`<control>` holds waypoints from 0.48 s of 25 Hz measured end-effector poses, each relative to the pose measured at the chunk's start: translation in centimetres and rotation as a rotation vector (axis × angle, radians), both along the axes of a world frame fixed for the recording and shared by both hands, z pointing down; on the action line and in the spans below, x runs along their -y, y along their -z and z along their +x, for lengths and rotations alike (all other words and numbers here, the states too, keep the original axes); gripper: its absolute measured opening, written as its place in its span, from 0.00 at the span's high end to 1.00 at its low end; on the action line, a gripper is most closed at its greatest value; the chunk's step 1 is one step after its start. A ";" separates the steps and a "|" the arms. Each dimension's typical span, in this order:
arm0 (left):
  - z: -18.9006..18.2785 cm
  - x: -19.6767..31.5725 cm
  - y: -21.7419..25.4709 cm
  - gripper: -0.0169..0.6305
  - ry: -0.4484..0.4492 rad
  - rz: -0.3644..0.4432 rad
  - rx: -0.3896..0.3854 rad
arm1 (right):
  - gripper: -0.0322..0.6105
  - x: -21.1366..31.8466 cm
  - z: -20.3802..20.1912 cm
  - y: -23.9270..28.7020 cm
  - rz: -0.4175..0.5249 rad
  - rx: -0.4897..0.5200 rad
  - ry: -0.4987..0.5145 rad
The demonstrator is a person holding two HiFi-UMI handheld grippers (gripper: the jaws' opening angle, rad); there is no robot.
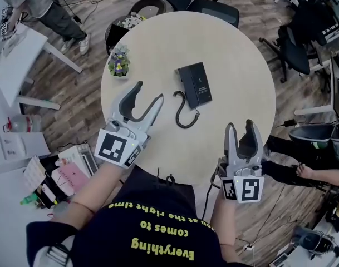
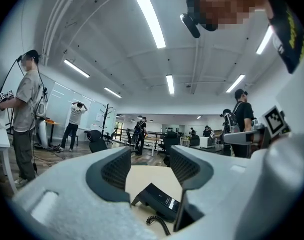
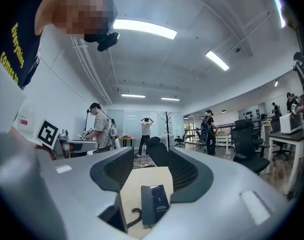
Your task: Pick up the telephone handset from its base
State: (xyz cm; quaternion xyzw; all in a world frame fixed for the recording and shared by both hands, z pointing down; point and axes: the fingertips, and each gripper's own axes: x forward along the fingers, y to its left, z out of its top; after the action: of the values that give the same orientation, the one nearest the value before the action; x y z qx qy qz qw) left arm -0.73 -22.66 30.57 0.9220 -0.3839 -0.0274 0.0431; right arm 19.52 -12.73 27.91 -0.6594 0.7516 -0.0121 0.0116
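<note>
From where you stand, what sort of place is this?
Most likely an open-plan office or lab: a round table with a black desk telephone, swivel office chairs around it, and long ceiling strip lights overhead.

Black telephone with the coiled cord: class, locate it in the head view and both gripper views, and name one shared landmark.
Head view: black telephone at the middle of the round beige table.
Left gripper view: the telephone is bottom centre, beyond the open jaws.
Right gripper view: the telephone is bottom centre, beyond the open jaws.
Shared landmark: its coiled black cord.
</note>
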 end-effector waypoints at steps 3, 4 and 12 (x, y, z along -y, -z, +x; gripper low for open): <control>0.5 0.8 -0.3 0.59 -0.012 0.000 -0.006 | 0.61 0.6 -0.2 -0.5 -0.011 0.013 -0.010; 0.8 1.1 -0.3 0.59 -0.013 -0.002 -0.012 | 0.61 0.7 -0.2 -0.7 -0.017 0.016 -0.007; 2.8 0.9 -2.4 0.59 0.003 -0.058 0.021 | 0.61 1.2 0.7 -2.0 -0.046 0.015 0.060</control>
State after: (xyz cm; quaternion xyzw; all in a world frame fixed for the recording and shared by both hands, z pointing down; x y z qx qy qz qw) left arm 2.02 -23.55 32.97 0.9201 -0.3862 -0.0066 0.0656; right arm 20.26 -13.90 29.88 -0.6366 0.7704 -0.0346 0.0020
